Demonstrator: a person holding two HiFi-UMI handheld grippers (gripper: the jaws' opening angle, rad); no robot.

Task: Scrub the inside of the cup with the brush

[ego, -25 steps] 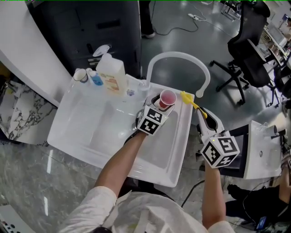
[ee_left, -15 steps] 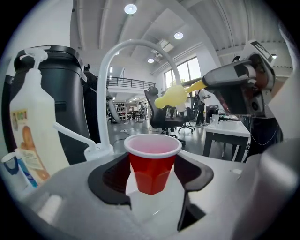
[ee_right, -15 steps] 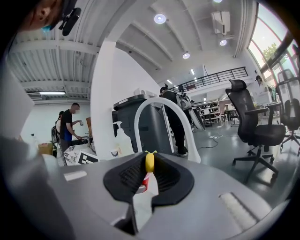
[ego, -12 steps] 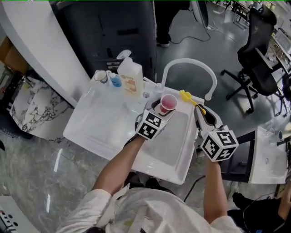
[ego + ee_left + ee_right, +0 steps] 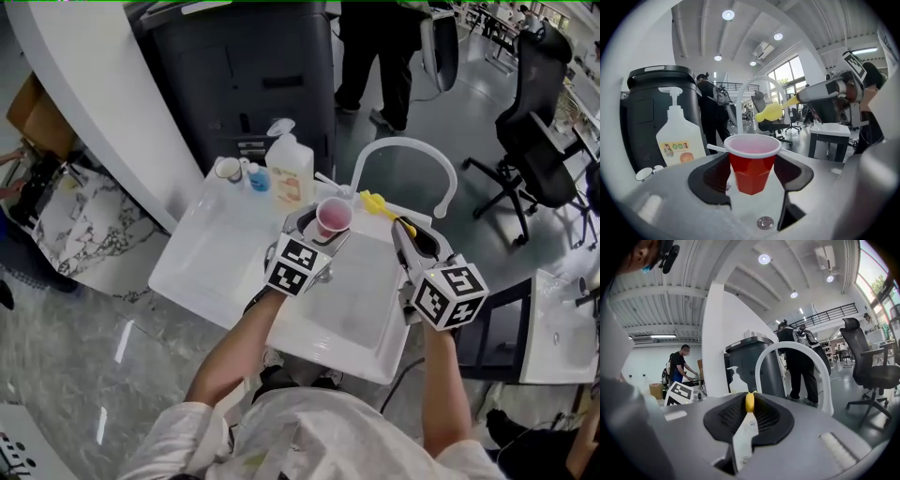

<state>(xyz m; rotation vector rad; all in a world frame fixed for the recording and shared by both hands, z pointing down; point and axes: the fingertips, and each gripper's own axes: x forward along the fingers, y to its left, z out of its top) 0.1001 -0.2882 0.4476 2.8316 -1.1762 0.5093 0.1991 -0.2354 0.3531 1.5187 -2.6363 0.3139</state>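
A red cup [image 5: 333, 217] with a white rim and pink inside stands upright between the jaws of my left gripper [image 5: 323, 227], which is shut on it above the back of the white sink [image 5: 309, 342]. In the left gripper view the cup [image 5: 752, 161] fills the middle, pressed by both pads of the left gripper [image 5: 752, 174]. My right gripper [image 5: 413, 239] is shut on the yellow brush [image 5: 379, 203], whose head points toward the cup from the right. From the left gripper the brush [image 5: 771, 111] hangs just beyond the cup's rim. The brush [image 5: 749, 401] shows end-on in the right gripper [image 5: 749, 414].
A white arched faucet [image 5: 405, 150] rises behind the sink. A soap pump bottle [image 5: 289, 173] and small containers [image 5: 242, 173] stand on the sink's back left corner. Behind them is a dark bin [image 5: 253, 75]. A person [image 5: 380, 56] and an office chair [image 5: 534, 122] are farther back.
Both grippers have risen a little above the sink, still holding the cup and the brush. The head view has swung to show more of the room behind.
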